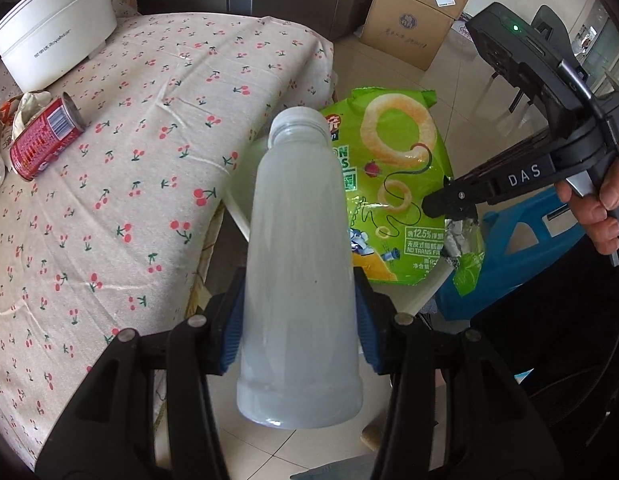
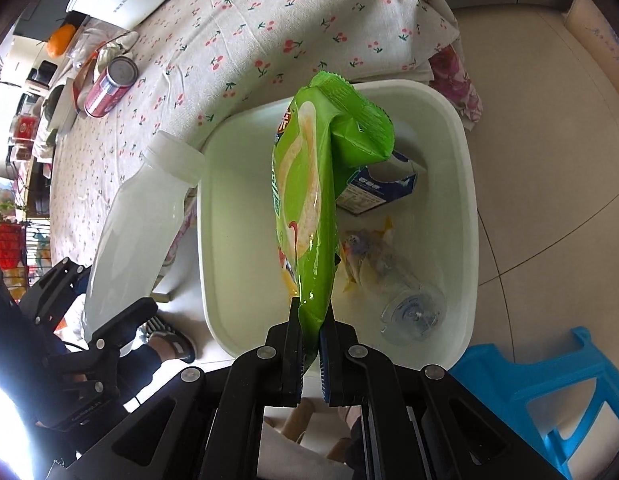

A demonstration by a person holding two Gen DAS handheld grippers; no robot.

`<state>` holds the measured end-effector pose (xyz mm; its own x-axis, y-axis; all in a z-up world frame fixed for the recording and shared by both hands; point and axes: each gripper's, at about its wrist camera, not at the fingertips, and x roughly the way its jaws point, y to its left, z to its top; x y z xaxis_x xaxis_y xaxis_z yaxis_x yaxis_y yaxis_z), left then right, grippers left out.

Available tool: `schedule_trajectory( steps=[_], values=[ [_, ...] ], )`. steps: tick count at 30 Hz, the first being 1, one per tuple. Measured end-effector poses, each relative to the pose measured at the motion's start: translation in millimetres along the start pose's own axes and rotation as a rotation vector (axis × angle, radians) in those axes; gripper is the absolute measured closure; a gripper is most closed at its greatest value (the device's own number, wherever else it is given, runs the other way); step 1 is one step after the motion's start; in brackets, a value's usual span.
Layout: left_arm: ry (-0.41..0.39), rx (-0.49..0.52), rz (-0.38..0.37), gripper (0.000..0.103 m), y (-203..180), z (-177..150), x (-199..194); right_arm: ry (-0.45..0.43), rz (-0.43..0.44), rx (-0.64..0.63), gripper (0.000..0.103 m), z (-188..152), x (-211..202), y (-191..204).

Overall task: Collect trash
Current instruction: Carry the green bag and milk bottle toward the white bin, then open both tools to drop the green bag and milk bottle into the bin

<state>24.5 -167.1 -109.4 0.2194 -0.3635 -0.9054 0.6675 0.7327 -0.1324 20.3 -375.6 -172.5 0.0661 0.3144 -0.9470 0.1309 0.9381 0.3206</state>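
Green and shiny, the chip bag (image 2: 309, 204) hangs up from the right gripper (image 2: 312, 354). Its jaws are pinched almost together on the bag's bottom edge. Past the jaws, under the bag, sits a white bin (image 2: 465, 216) on the floor. Inside the bin lie a small milk carton (image 2: 385, 190) and a clear plastic bottle (image 2: 393, 280), both well beyond the jaws.

The left gripper (image 1: 299, 320) has a cloudy white bottle (image 1: 299, 264) with a white cap. Its jaws are spread wide and press on both sides of the bottle's lower half. The bottle points away from the jaws. The chip bag (image 1: 393, 184) shows just behind it, to the right.

Off to the left of the left jaws is the tabletop (image 1: 129, 168), covered in a cloth with little red cherries. A red can (image 1: 45, 142) lies on its side there, far from the jaws, next to some crumpled wrappers (image 1: 27, 106). A white pot (image 1: 55, 36) stands farther back. A blue stool (image 2: 549, 392) stands on the floor, right of the right jaws.
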Motion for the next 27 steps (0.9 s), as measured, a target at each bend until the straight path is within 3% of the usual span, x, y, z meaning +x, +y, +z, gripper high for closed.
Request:
schedule_trajectory(
  steps=[7, 10, 11, 13, 15, 27],
  values=[
    [0.011, 0.009, -0.003, 0.052, -1.6, 1.2, 4.6, 0.041, 0.023, 0.002, 0.095, -5.8, 4.2, 1.5],
    [0.019, 0.009, -0.005, 0.052, -2.8, 2.4, 6.4, 0.032, 0.013, 0.021, 0.089, -6.1, 0.8, -1.0],
    [0.022, 0.010, -0.006, 0.052, -3.1, 2.9, 7.2, 0.025, 0.013, 0.040, 0.086, -6.1, -1.6, -3.9],
    [0.029, 0.009, -0.008, 0.052, -4.0, 3.7, 9.3, 0.003, -0.001, 0.067, 0.057, -6.1, -8.8, -9.3],
    [0.035, 0.005, -0.013, 0.052, -4.3, 4.9, 11.1, -0.029, -0.013, 0.082, 0.047, -6.4, -18.2, -13.1],
    [0.031, 0.005, -0.059, 0.052, -7.0, 19.9, 30.1, -0.125, -0.053, 0.127, 0.040, -5.5, -47.2, -29.2]
  ],
)
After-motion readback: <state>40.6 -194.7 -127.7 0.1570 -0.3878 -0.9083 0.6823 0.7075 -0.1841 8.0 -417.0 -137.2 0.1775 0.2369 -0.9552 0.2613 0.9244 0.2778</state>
